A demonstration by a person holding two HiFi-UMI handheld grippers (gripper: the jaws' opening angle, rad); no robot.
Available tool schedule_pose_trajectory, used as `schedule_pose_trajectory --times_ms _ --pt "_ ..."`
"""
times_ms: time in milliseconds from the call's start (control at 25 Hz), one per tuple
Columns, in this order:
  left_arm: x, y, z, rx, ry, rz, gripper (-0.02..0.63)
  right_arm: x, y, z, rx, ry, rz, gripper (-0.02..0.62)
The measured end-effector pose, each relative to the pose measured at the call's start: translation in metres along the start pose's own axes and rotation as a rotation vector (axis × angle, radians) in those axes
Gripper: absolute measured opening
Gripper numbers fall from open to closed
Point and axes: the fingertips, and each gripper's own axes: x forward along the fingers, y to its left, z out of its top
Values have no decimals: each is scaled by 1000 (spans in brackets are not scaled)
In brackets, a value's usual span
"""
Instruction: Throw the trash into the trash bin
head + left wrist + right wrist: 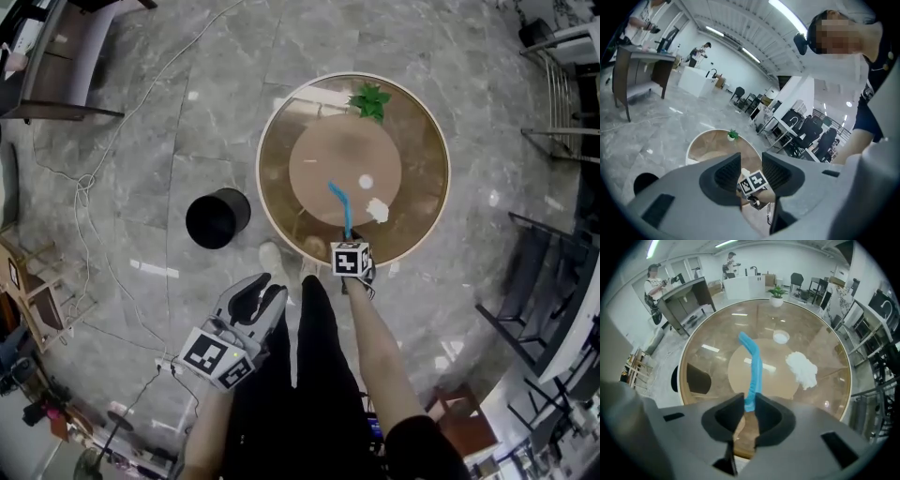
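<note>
A blue strip [339, 206] lies on the round glass table [281, 122], beside a crumpled white paper [378, 210] and a small white disc [366, 182]. My right gripper [349, 242] points steeply down at the table's near edge. In the right gripper view its jaws [749, 411] are shut on the near end of the blue strip [754, 366], with the pads touching both sides; the white paper [802, 367] lies to the right. My left gripper [261, 289] hangs open and empty over the floor, its gap [751, 171] framing the right gripper's marker cube. The black bin [217, 218] stands on the floor left of the table.
A small potted plant [370, 100] sits at the table's far edge. Cables [94, 178] trail over the marble floor left of the bin. A dark desk [56, 66] stands at upper left, and chairs and racks [553, 272] at the right. My legs are below the table.
</note>
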Motion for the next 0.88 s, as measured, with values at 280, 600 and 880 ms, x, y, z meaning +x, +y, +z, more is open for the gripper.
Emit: schedule_pose_trajectory --times_ms 280,600,880 --pt "-1 7 -30 -93 50 -51 127 -21 19 31 35 -151 6 14" --pt "-24 26 -16 -141 -5 -2 127 -48 148 104 -150 -315 204 8" --pt "-69 59 -14 -202 -98 95 127 -74 292 139 -410 -393 478 5"
